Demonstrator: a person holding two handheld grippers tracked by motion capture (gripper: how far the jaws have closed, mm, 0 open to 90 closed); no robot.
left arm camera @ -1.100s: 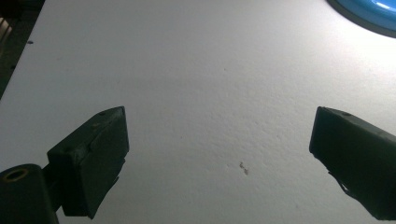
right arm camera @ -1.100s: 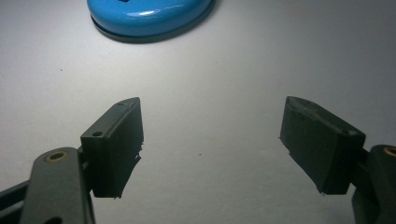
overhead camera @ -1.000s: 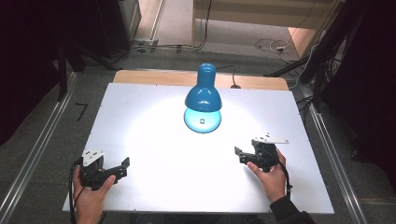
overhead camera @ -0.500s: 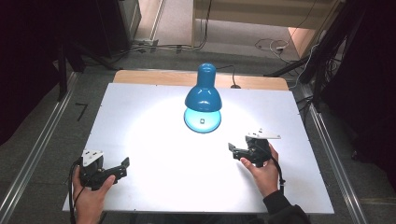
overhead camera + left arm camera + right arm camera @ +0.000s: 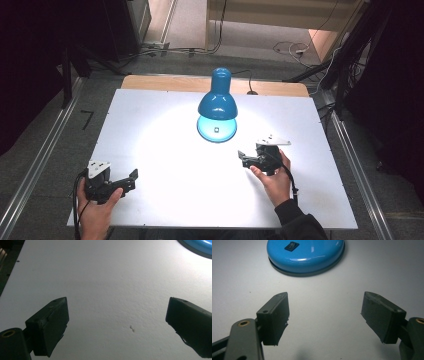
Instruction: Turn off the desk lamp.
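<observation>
A blue desk lamp (image 5: 218, 104) stands lit at the back middle of the white table (image 5: 165, 115), its shade bent down over its round blue base (image 5: 217, 129). The base (image 5: 305, 255) carries a black rocker switch (image 5: 292, 246). My right gripper (image 5: 243, 159) is open and holds nothing, a short way in front of and right of the base; in the right gripper view the gripper (image 5: 324, 317) points at the base. My left gripper (image 5: 132, 178) rests open and holds nothing near the front left; in its own view the gripper (image 5: 117, 322) faces bare tabletop, with the base edge (image 5: 197, 245) at the top right.
A bright pool of lamplight covers the table's middle. A wooden strip (image 5: 165, 82) runs along the back edge, with the lamp's cord leaving behind it. Metal rails (image 5: 350, 160) flank the table, and dark floor with cables lies beyond.
My right gripper has moved left and away from the person, closer to the lamp base. The left gripper has stayed where it was.
</observation>
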